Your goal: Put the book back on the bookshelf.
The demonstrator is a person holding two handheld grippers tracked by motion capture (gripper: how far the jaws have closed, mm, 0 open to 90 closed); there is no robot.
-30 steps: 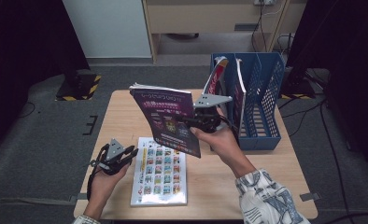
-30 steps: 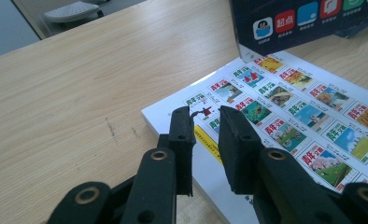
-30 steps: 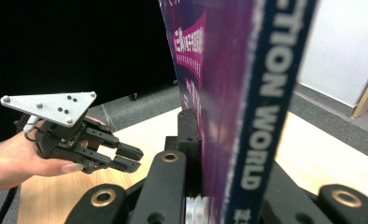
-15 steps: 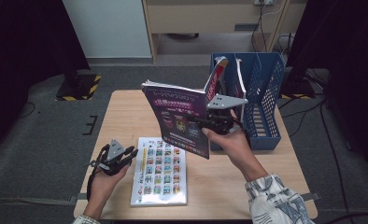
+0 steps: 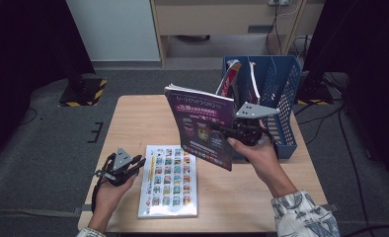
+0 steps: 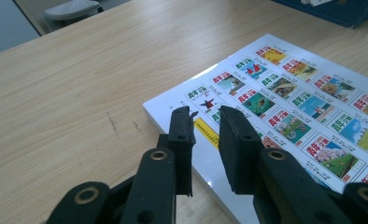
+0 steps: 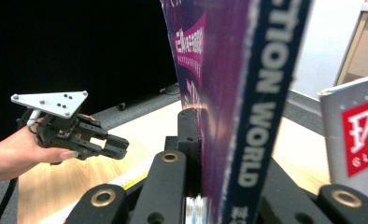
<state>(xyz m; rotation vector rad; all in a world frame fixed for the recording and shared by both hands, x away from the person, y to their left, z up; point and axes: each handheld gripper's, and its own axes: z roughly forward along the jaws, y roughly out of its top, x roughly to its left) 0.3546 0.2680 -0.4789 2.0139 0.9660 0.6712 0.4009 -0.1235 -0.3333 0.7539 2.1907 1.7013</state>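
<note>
At the left, the left claw (image 5: 133, 165) rests low at the tabletop (image 5: 133, 123) edge, its jaws nearly together with only a narrow gap and nothing between them, just beside the corner of the picture-grid booklet (image 5: 170, 180) lying flat. To the right, the right claw (image 5: 221, 129) is pinched tight on the spine edge of a purple magazine (image 5: 202, 126), held upright above the tabletop. Farther right stands the blue file rack (image 5: 281, 98) with two magazines inside.
</note>
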